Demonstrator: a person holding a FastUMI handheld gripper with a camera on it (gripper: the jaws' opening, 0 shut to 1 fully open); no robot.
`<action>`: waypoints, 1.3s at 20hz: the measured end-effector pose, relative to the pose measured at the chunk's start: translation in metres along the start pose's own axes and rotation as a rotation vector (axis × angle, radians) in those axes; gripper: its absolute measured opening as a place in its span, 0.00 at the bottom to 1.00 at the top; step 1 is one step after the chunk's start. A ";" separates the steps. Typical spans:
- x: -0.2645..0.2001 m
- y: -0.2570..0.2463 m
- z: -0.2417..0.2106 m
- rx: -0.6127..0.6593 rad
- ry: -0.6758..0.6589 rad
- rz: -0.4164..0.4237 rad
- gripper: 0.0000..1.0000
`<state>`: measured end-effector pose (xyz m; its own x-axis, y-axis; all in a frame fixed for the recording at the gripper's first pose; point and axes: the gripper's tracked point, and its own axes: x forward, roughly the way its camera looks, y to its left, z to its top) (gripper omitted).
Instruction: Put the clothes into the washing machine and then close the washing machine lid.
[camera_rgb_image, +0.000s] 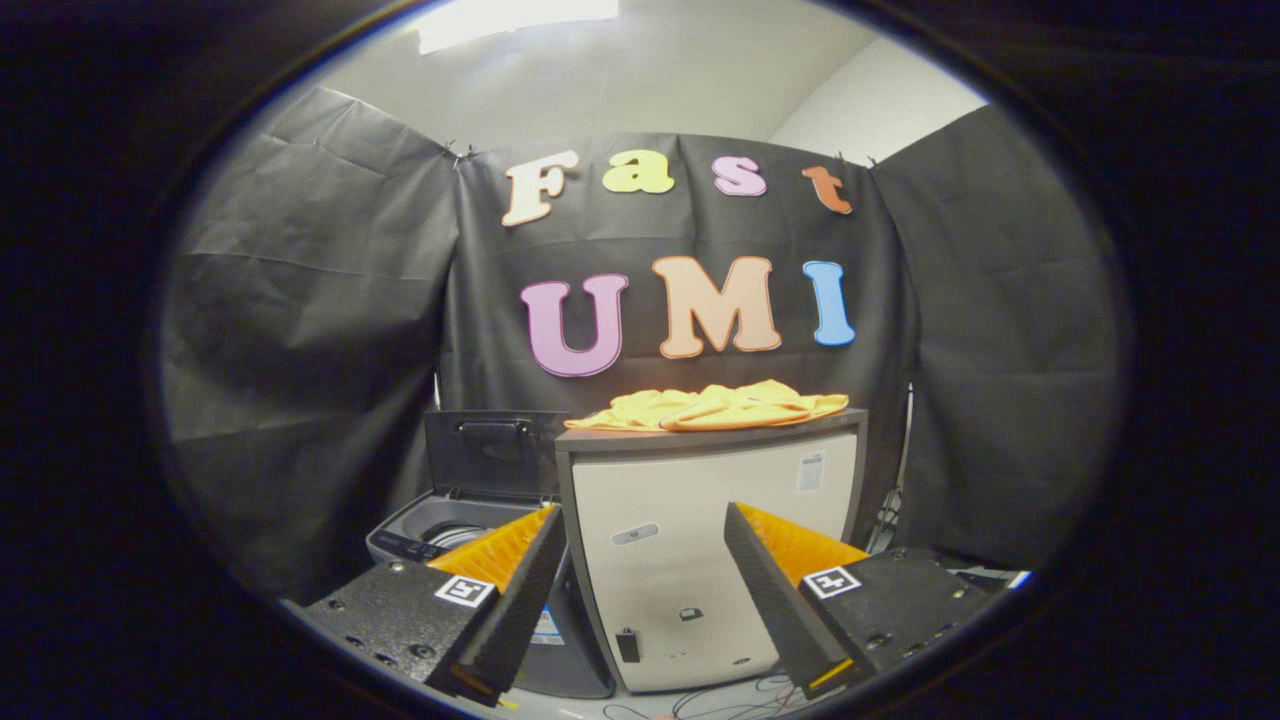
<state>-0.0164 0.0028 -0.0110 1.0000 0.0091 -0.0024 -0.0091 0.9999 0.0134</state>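
A yellow garment (715, 406) lies crumpled on top of a white cabinet (700, 540) straight ahead, well beyond my fingers. Left of the cabinet stands a grey top-loading washing machine (455, 535) with its dark lid (490, 455) raised upright and the drum opening showing. My gripper (645, 530) is open, nothing between its fingers. The left finger (515, 565) partly covers the machine's front; the right finger (785, 580) overlaps the cabinet's lower front.
The cabinet's dark top edge (715, 435) sits higher than the washing machine's rim. Loose cables (720, 700) lie on the floor below the cabinet, and more hang at its right side (885, 520). Black cloth walls close in on the left, back and right.
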 end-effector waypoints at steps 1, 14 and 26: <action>0.000 -0.001 -0.002 0.001 0.002 -0.002 0.96; 0.032 -0.014 0.029 0.038 -0.006 -0.001 0.96; 0.156 -0.056 0.096 -0.004 0.050 0.001 0.96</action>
<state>0.1401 -0.0531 0.0835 0.9986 0.0104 -0.0527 -0.0099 0.9999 0.0090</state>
